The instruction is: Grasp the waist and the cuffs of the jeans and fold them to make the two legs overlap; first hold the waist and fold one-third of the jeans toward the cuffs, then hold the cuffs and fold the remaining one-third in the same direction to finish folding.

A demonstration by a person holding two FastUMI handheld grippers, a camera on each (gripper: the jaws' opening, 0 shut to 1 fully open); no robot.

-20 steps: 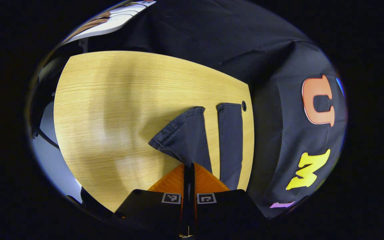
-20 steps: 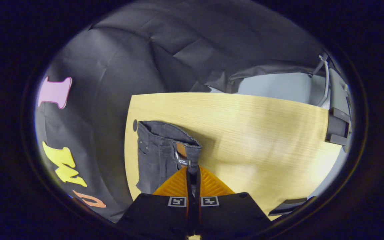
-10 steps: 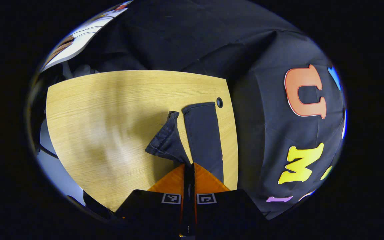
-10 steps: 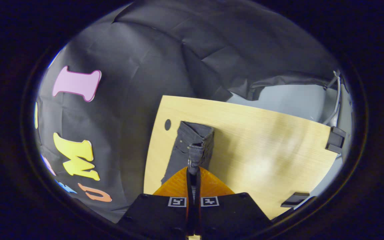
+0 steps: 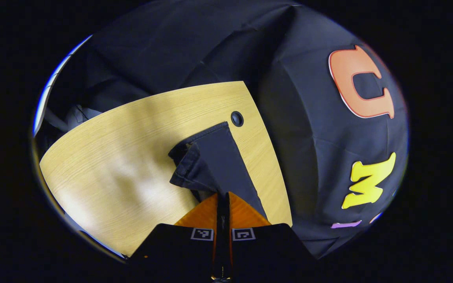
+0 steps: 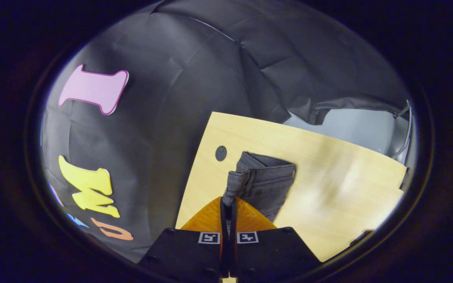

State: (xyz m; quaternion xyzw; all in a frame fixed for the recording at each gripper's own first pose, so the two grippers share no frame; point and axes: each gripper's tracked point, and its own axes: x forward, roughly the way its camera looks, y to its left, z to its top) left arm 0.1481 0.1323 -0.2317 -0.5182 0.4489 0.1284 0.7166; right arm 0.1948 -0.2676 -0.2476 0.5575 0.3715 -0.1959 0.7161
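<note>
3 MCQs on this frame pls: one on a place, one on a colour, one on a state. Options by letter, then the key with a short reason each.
1. Where is the round hole in the table?
A. beside the jeans' end, near the table edge by the black cloth
B. mid-table, far from the jeans
C. under the tool

2. What colour are the jeans?
A. light blue
B. dark grey to black
C. white

3. What is the left tool doing?
A. open above the table
B. shut on the jeans
C. lying flat on the table

Key:
1 A: the hole sits just past the jeans near the edge of the table.
2 B: the denim is dark in both views.
3 B: the left tool pinches cuff fabric; the right tool likewise pinches the waist.
</note>
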